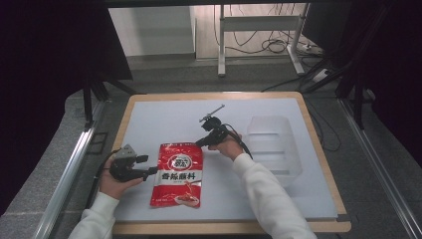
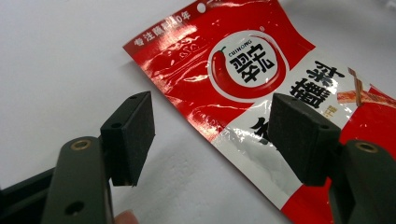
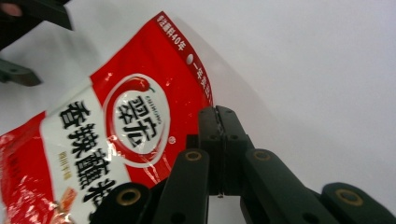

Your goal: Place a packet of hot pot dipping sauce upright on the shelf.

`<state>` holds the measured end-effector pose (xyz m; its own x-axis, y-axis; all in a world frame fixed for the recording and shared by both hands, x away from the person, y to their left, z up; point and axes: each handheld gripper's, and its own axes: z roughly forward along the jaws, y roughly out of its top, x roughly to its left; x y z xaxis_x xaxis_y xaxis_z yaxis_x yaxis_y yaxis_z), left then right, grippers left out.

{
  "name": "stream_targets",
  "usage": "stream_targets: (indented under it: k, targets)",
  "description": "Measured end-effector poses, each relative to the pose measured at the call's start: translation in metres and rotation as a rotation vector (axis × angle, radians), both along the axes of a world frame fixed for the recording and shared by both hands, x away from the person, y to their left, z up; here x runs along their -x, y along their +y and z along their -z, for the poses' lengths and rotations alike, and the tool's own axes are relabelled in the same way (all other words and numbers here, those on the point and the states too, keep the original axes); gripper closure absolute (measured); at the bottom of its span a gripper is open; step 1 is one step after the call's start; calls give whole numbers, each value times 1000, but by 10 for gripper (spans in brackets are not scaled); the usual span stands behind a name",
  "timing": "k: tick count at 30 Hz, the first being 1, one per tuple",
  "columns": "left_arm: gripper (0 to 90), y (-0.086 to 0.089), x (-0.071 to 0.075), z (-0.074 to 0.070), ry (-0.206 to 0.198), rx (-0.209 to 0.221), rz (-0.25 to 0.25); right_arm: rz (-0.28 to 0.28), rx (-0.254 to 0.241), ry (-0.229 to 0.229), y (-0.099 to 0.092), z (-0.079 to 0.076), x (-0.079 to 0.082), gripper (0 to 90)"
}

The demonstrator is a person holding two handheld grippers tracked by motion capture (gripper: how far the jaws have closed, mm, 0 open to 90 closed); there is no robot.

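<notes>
Tool on the left [image 2: 212, 135] gapes wide astride the glossy red-and-white foil sauce pouch [image 1: 177, 173] near the bench's [image 1: 159, 112] front edge; right tool [image 3: 217, 122], pressed closed and empty, could skid the slippery pouch.

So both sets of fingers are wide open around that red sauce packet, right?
Not both. The left gripper is open beside the red sauce packet, but the right gripper view shows the right gripper with its fingers pressed shut at the packet's edge.
</notes>
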<state>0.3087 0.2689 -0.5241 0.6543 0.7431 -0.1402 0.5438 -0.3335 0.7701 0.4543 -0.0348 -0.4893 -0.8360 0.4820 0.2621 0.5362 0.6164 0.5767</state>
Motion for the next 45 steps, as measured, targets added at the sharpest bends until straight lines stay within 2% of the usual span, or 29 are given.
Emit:
stream_targets:
  k: [6, 12, 16, 17, 20, 22, 23, 24, 28, 37, 42, 45]
  targets:
    - [318, -6, -10, 3, 10, -18, 5, -33, -8, -24, 0, -10, 10, 893]
    - [317, -8, -25, 4, 25, -16, -5, -67, -25, -47, -2, -15, 18, 893]
    - [316, -8, -43, 10, 55, -17, -20, -89, -36, -59, -4, -15, 20, 893]
    - [316, -8, -43, 10, 55, -17, -20, -89, -36, -59, -4, -15, 20, 893]
    - [314, -11, -54, 14, 70, -13, -10, -101, -39, -64, -5, -16, 23, 893]
    - [313, -12, -57, 14, 69, -4, -9, -105, -42, -67, -5, -16, 23, 893]
    - [311, -12, -61, 16, 83, 14, -6, -107, -39, -70, -5, -17, 24, 893]
    - [310, -11, -65, 18, 90, 10, -5, -107, -38, -75, -5, -17, 25, 893]
    - [304, -14, -71, 20, 107, 30, 19, -115, -37, -81, -5, -17, 27, 893]
    - [344, -22, -72, 22, 105, 32, 86, -118, -37, -84, -5, -16, 30, 892]
    - [391, -21, -63, 14, 84, 0, 103, -117, -36, -87, -5, -16, 30, 892]
    - [422, -20, -59, 10, 74, -5, 118, -119, -34, -89, -6, -16, 30, 891]
